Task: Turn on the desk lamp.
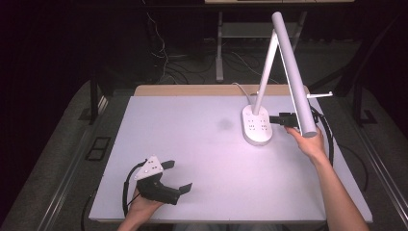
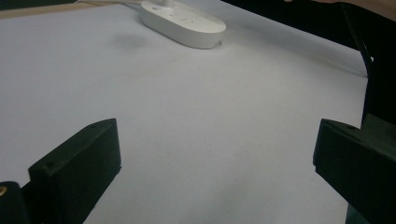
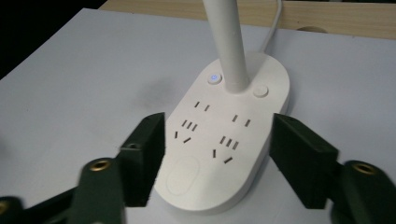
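A white desk lamp stands at the table's back right, its oval base [image 1: 256,126] carrying several socket slots. Its stem [image 3: 227,42] rises from the base, and the long tube head [image 1: 294,72] slants over the right hand. A small button [image 3: 214,78] beside the stem glows blue. My right gripper [image 3: 219,140] is open, one jaw on each side of the base's near end, with small gaps to it. In the high view the right gripper [image 1: 275,119] is partly hidden behind the lamp head. My left gripper [image 1: 179,175] rests open at the front left, nothing between its jaws [image 2: 215,144].
The white table top [image 1: 192,144] has a wooden strip [image 1: 192,90] along its back edge. The lamp's white cord [image 1: 242,89] runs off the back. Black cables [image 1: 329,139] trail near the right edge. A metal stand [image 1: 220,48] and floor cables lie beyond the table.
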Motion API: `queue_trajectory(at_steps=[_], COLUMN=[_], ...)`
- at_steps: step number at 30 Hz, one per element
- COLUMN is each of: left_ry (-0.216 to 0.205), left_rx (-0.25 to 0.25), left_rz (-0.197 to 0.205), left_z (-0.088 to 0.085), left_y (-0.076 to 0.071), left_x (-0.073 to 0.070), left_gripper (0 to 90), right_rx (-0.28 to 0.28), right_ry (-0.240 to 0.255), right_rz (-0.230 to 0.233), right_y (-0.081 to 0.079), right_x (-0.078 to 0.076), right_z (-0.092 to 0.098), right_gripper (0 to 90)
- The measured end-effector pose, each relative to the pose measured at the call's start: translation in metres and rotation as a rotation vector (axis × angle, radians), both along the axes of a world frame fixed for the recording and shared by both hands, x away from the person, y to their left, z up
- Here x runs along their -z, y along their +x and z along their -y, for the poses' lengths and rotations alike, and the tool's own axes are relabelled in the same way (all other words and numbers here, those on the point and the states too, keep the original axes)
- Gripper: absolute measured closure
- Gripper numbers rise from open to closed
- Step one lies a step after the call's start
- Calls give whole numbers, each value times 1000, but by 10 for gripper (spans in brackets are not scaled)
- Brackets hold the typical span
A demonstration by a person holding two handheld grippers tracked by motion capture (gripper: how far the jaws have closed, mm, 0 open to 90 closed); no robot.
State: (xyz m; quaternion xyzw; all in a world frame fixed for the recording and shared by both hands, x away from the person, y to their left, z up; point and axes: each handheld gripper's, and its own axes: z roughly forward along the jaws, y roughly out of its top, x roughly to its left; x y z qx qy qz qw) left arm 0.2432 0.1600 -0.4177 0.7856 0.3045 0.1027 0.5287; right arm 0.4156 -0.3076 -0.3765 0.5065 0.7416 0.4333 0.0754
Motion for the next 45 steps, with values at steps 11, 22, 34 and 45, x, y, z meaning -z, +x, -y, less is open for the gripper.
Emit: queue_trajectory(at_steps=[11,22,34,45], left_ry=[2,-4,16,20], left_rx=[17,20,24,23], left_rz=[5,2,-15,-22], left_z=[3,5,5,5], left_y=[-1,-2,0,1], left_x=[-1,-1,1,2], left_gripper=[0,0,0,0], right_rx=[-83,-129,-168,-173], right_ry=[17,21,46,51], right_rz=[26,74,112,118], right_y=[-41,-87,-127,-158], right_x=[-4,-1,14,33], right_z=[-8,-16,-24,-29], right_gripper=[3,4,4,4])
